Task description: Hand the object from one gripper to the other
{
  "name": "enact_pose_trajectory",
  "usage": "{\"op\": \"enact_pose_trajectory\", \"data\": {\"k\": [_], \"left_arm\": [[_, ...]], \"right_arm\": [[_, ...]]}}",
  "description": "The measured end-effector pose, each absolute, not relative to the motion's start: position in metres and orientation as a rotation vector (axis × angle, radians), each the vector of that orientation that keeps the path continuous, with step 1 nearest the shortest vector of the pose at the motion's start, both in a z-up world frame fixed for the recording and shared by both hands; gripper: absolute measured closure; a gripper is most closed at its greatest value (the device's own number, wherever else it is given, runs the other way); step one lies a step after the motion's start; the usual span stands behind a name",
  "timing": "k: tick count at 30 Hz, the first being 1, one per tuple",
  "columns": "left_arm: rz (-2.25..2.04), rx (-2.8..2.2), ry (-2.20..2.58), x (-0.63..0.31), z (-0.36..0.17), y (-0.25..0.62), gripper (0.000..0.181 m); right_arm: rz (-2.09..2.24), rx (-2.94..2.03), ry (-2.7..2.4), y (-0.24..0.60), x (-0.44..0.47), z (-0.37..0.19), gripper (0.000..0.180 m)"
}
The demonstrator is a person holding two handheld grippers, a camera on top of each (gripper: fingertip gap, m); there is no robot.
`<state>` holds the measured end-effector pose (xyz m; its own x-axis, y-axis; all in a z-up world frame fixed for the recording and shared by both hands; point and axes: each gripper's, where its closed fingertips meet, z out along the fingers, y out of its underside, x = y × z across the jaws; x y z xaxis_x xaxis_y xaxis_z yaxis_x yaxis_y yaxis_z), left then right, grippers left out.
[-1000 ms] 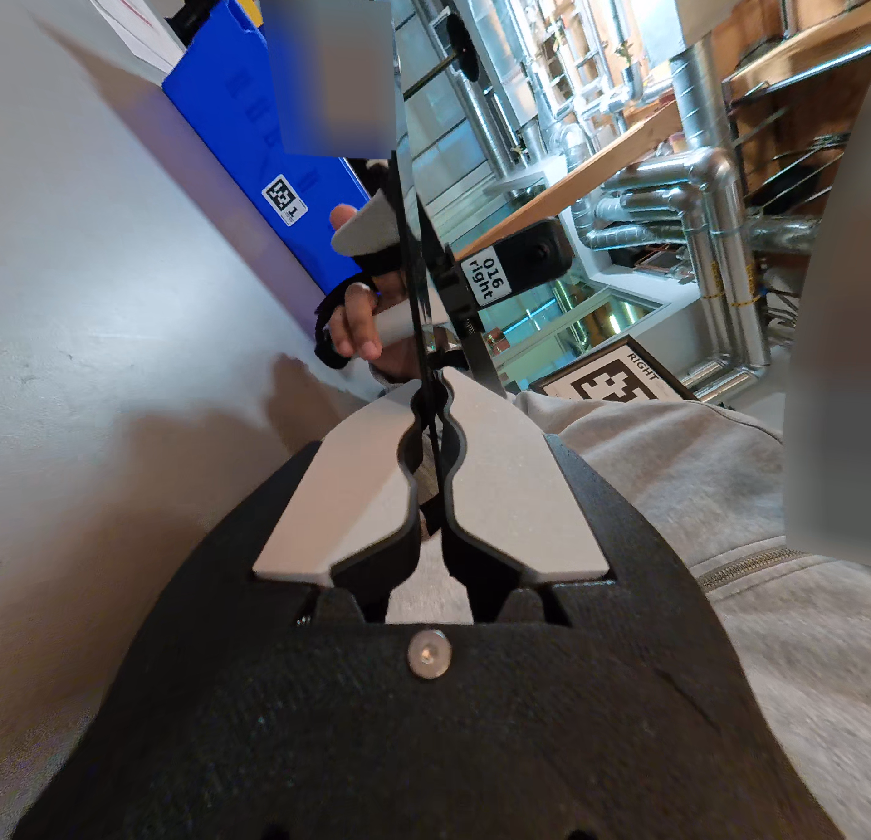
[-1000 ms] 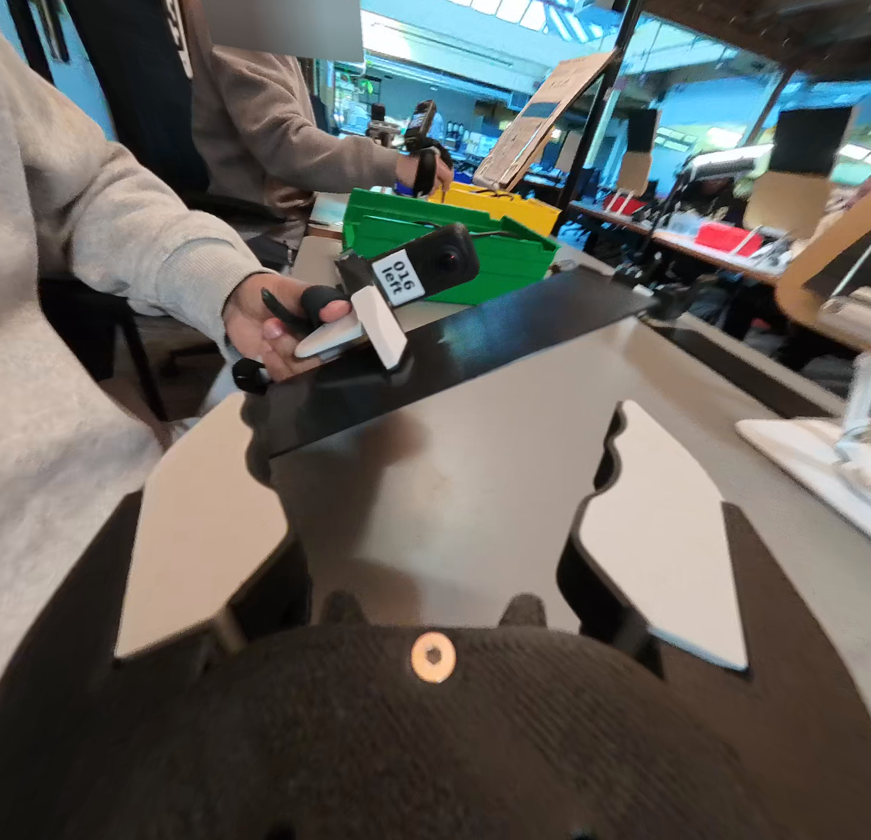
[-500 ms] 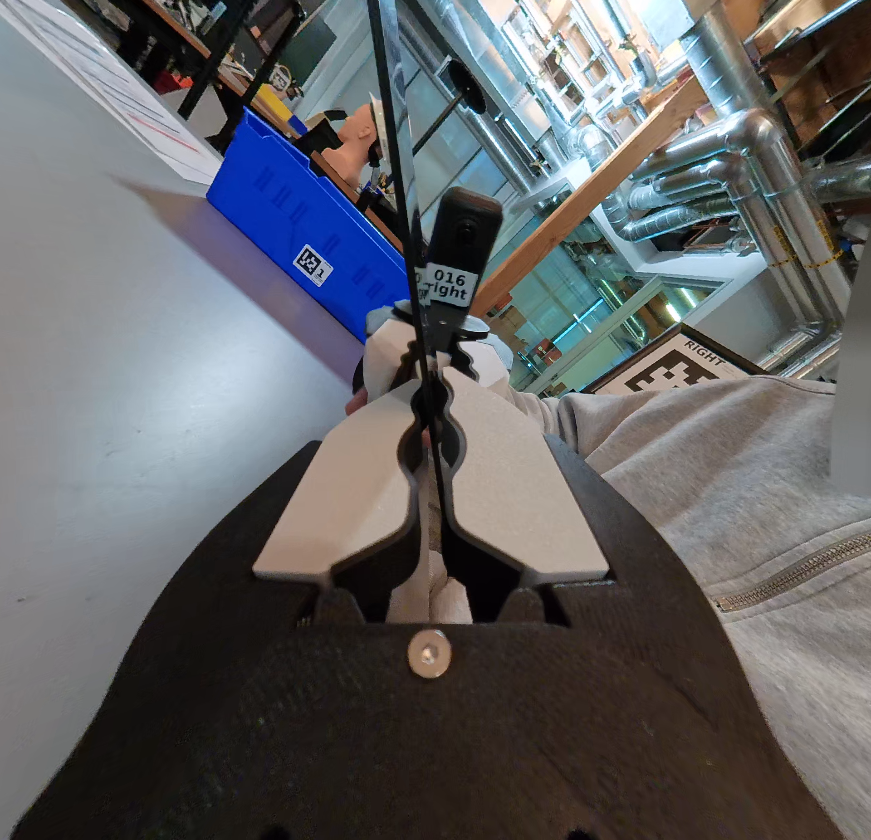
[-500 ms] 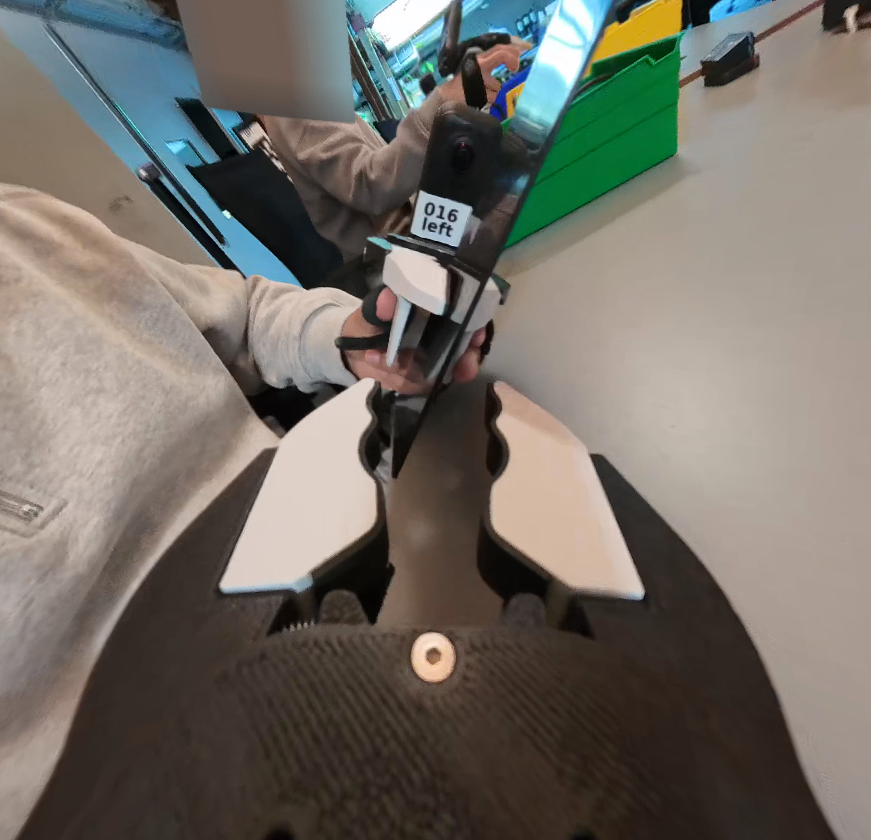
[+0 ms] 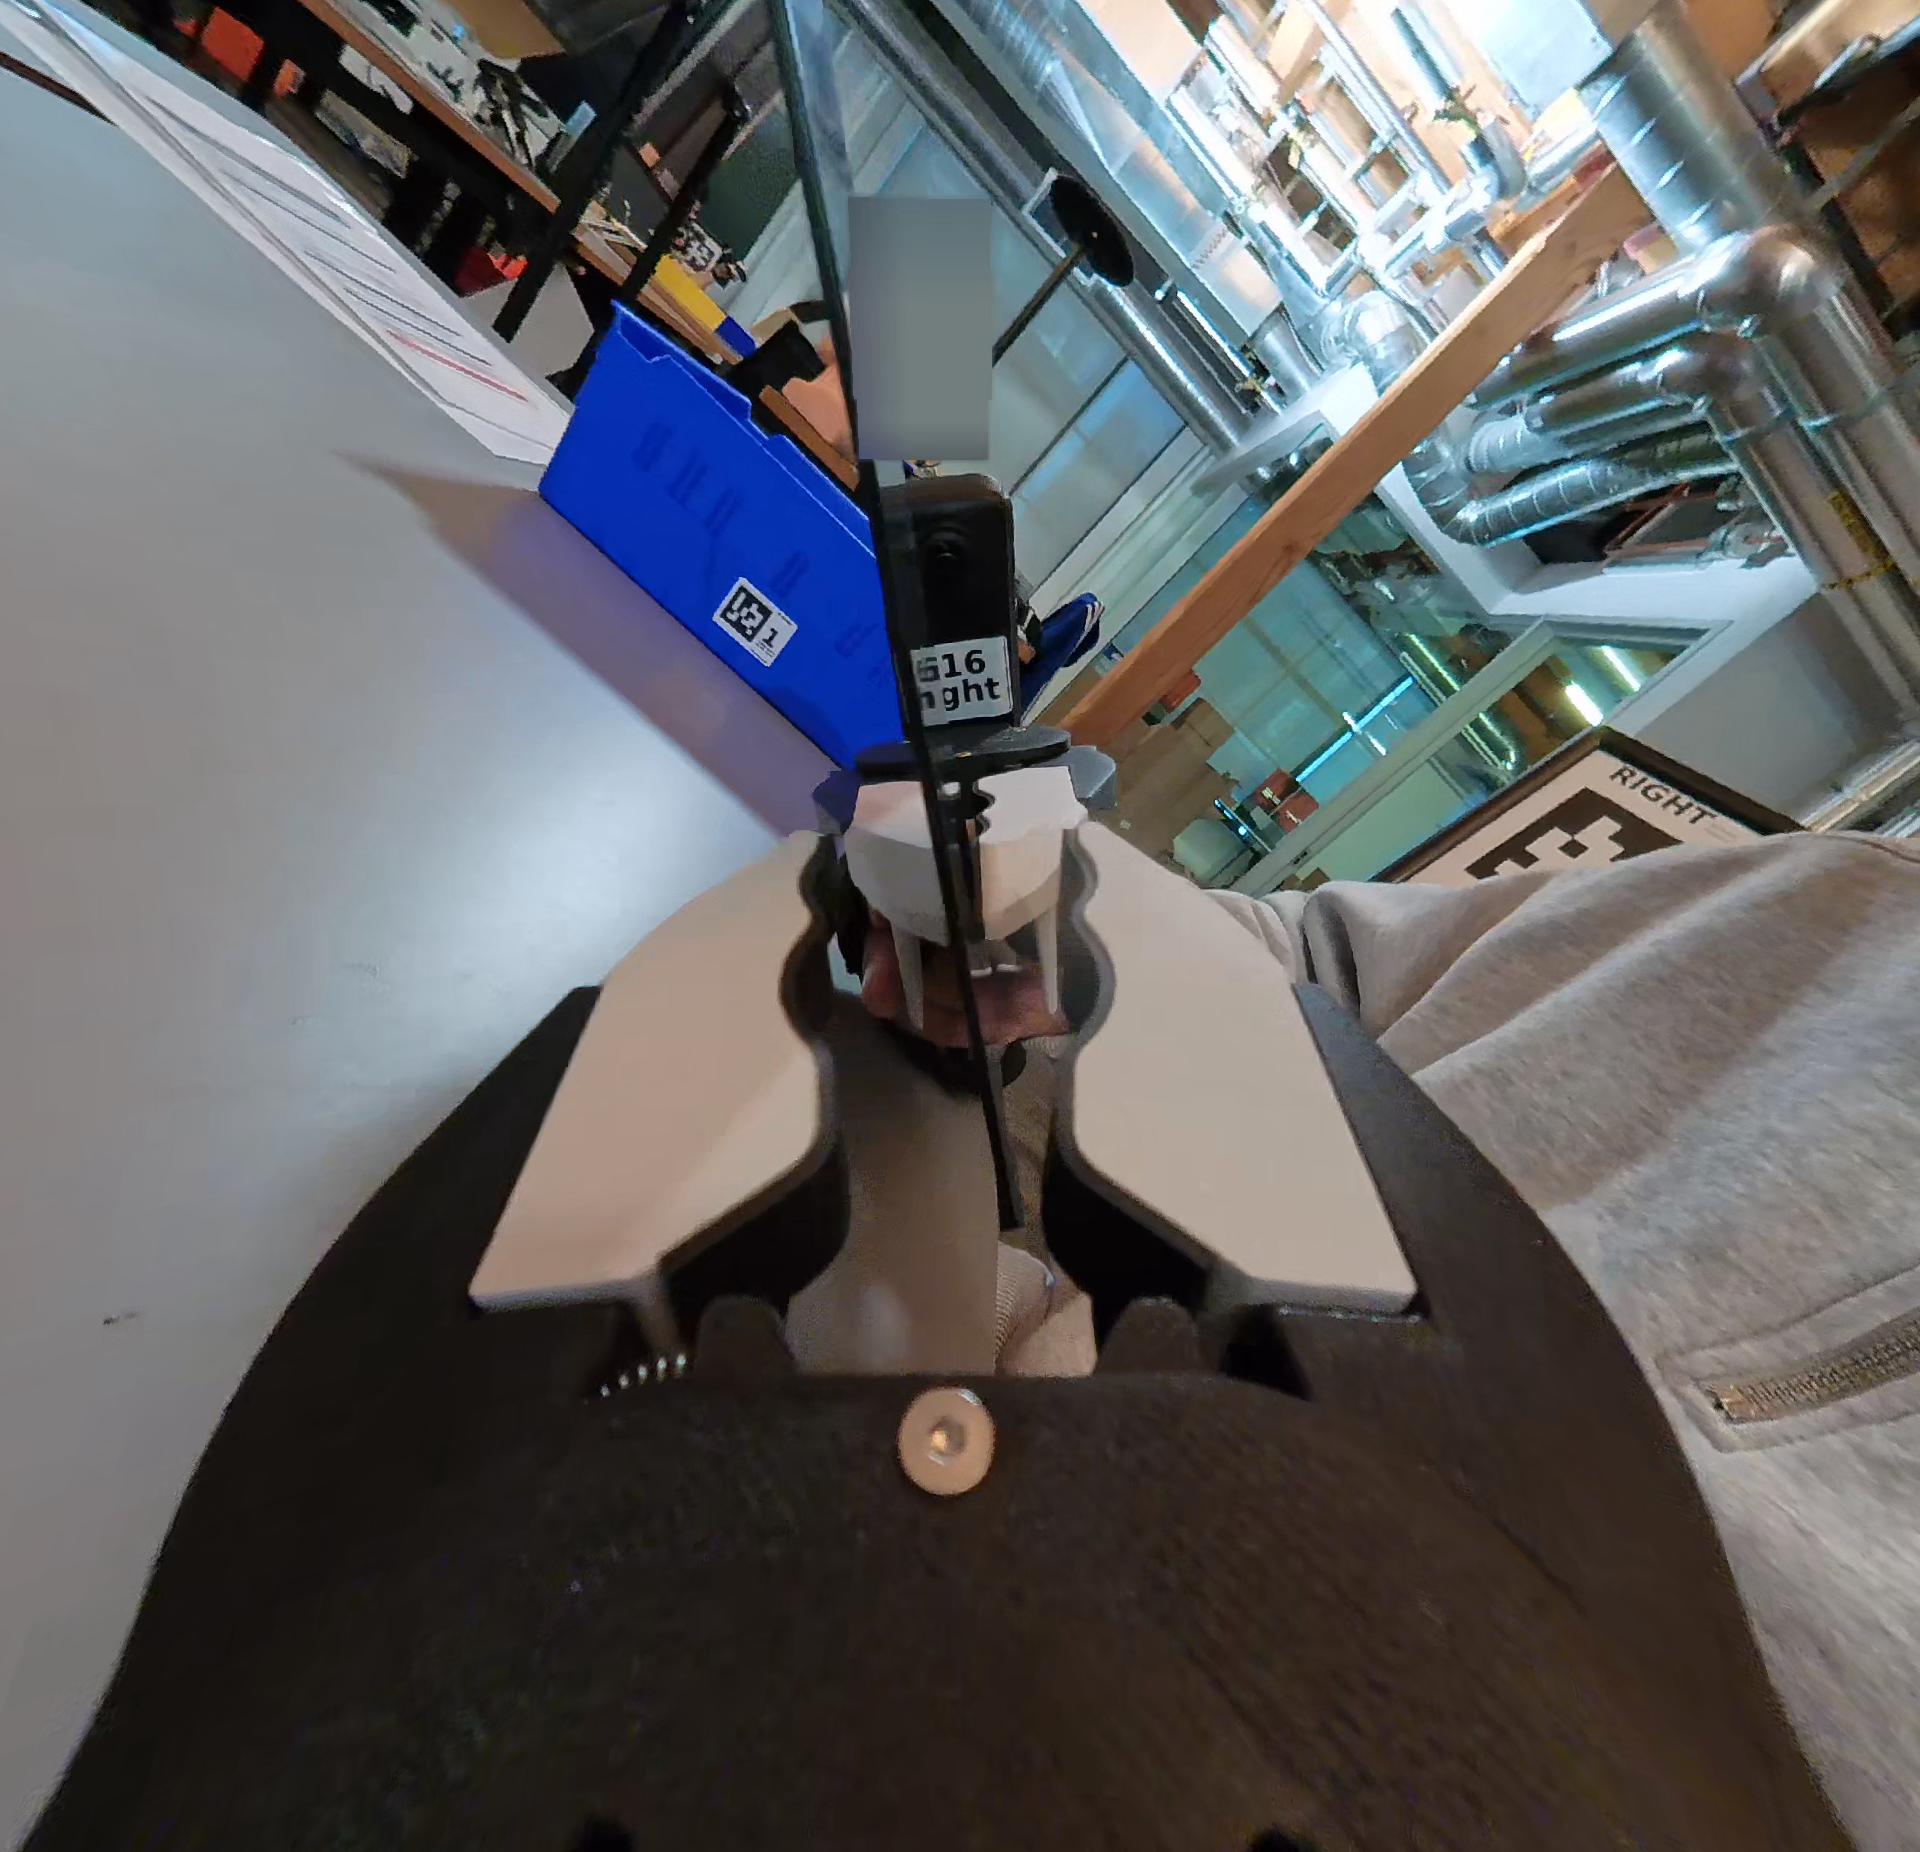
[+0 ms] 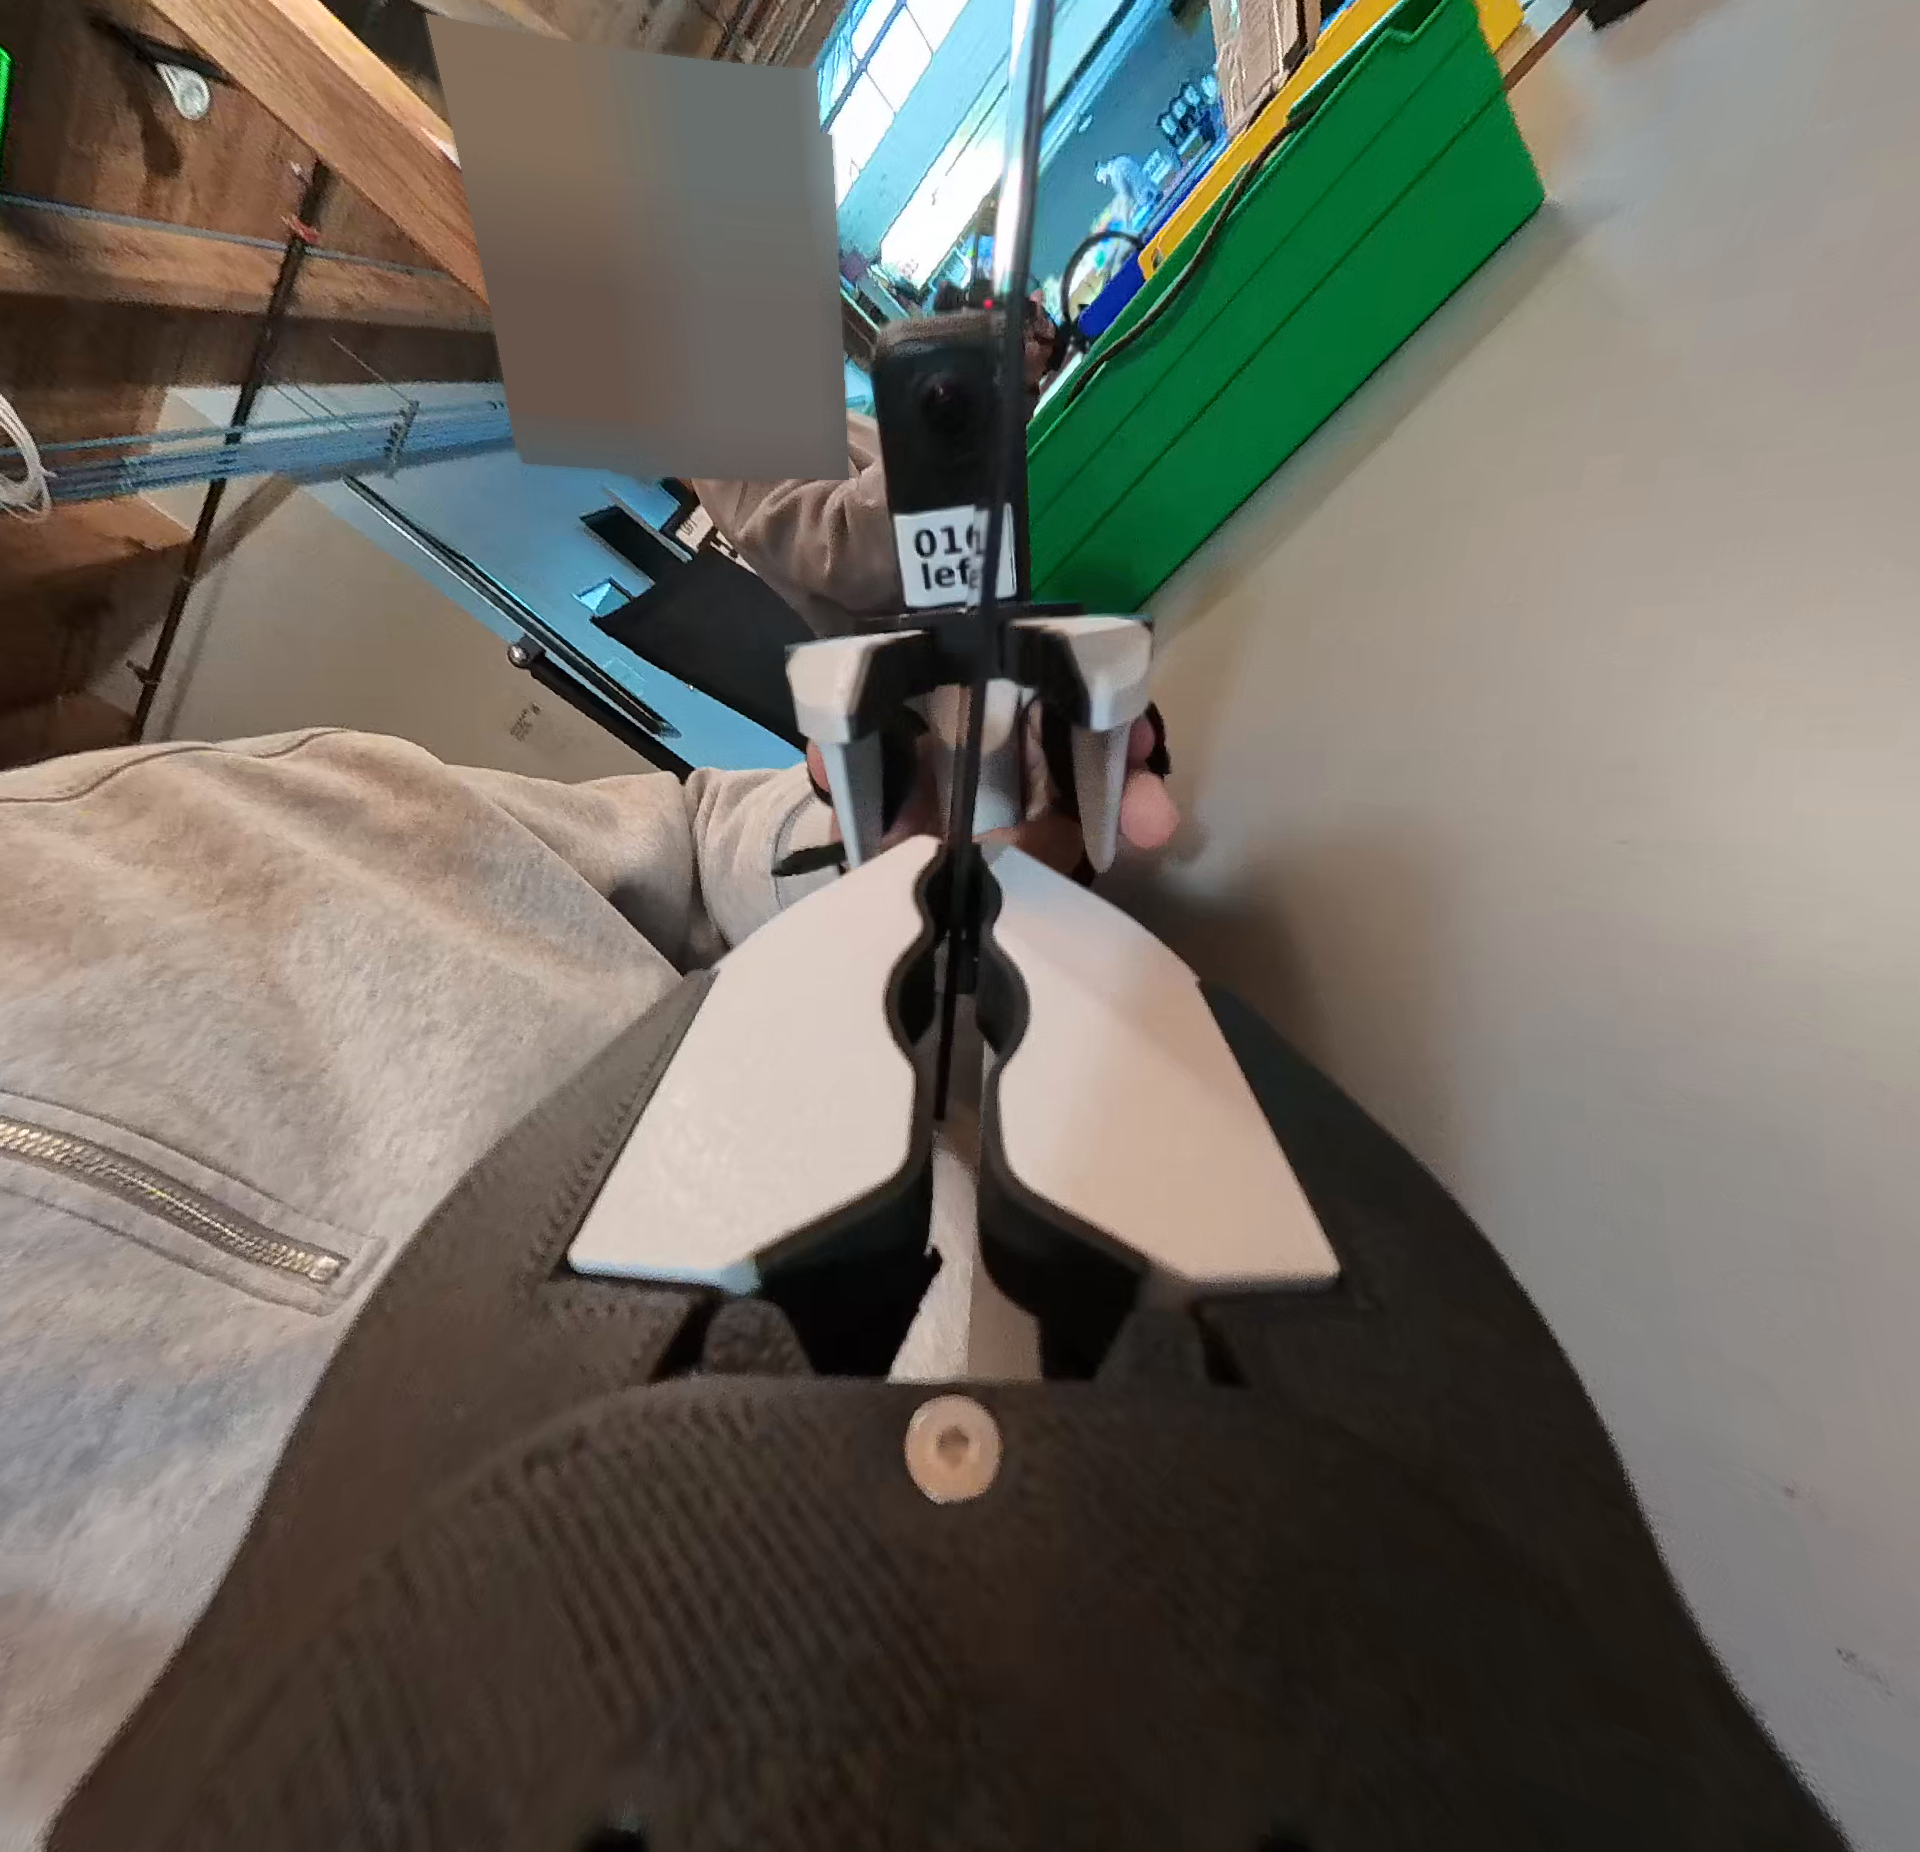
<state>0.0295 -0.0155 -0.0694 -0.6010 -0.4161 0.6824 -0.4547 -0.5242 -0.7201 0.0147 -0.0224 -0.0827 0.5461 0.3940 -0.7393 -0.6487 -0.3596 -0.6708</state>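
The object is a thin black sheet, seen edge-on and standing upright between the two grippers. My left gripper is open; the sheet's edge runs down through the gap and neither pad touches it. My right gripper is shut on the sheet's edge, pads pressed on both sides. The right gripper also shows in the left wrist view, closed on the sheet. The left gripper shows in the right wrist view with its fingers spread either side of the sheet.
A grey table lies under both grippers. A blue bin and papers are on it on one side, a green bin and a yellow bin on the other. A person's grey sleeve is close by.
The right gripper closed from wide open onto the sheet's edge. The left gripper, which was shut on the sheet, has opened and let go. The sheet turned from flat to upright.
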Motion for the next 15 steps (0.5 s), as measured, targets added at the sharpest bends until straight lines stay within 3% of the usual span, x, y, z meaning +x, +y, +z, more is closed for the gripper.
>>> {"op": "enact_pose_trajectory", "data": {"k": [15], "left_arm": [[2.46,1.551,-1.242,0.04,-0.058,0.006,0.114]], "right_arm": [[0.937,-1.548,0.308,-0.028,0.065,-0.08,0.178]]}}
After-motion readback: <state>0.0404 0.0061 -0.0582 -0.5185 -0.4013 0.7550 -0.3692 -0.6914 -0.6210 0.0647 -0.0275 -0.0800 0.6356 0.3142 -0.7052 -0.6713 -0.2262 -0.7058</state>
